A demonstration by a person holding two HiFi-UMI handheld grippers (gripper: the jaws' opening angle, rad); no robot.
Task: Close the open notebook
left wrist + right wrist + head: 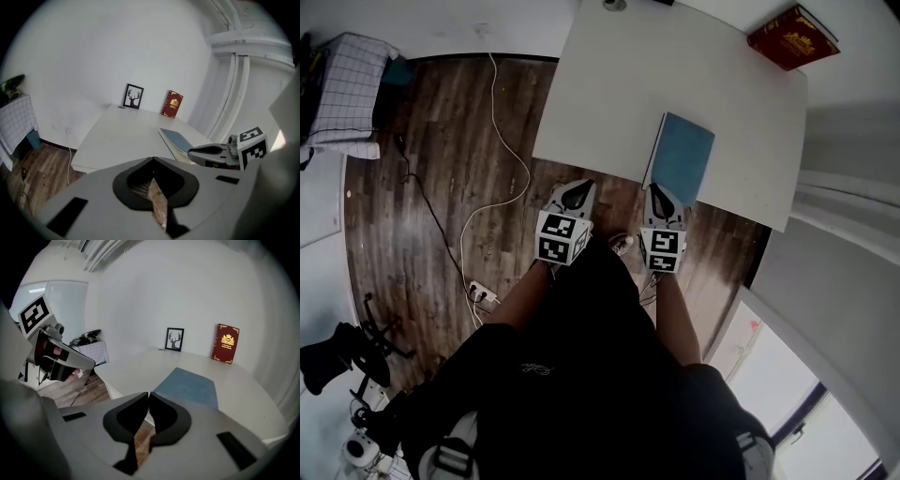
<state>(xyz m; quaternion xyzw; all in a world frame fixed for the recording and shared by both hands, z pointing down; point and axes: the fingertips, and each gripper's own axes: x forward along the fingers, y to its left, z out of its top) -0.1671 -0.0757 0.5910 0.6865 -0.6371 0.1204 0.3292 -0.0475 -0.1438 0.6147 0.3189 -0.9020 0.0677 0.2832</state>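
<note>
Checked cloth (342, 94) lies far on the left, by the wall. Next to it, a thin white cable (493, 80) runs down over the brown wood floor (431, 216).

Then comes the left gripper (578, 190). It hangs over the floor, just in front of the white table (609, 94). Its two jaws are pressed together and there is nothing between them.

Beside it is the right gripper (658, 194). Its jaws are pressed together too, and they pinch nothing. Its tip is right at the near end of the notebook (682, 157). I cannot tell if it touches.

The notebook lies flat at the near edge of the table, with its blue cover on top. It looks shut.

Farther back, a small picture (134, 96) of a deer head leans on the wall. At the far right corner of the table stands a red book (792, 36).
</note>
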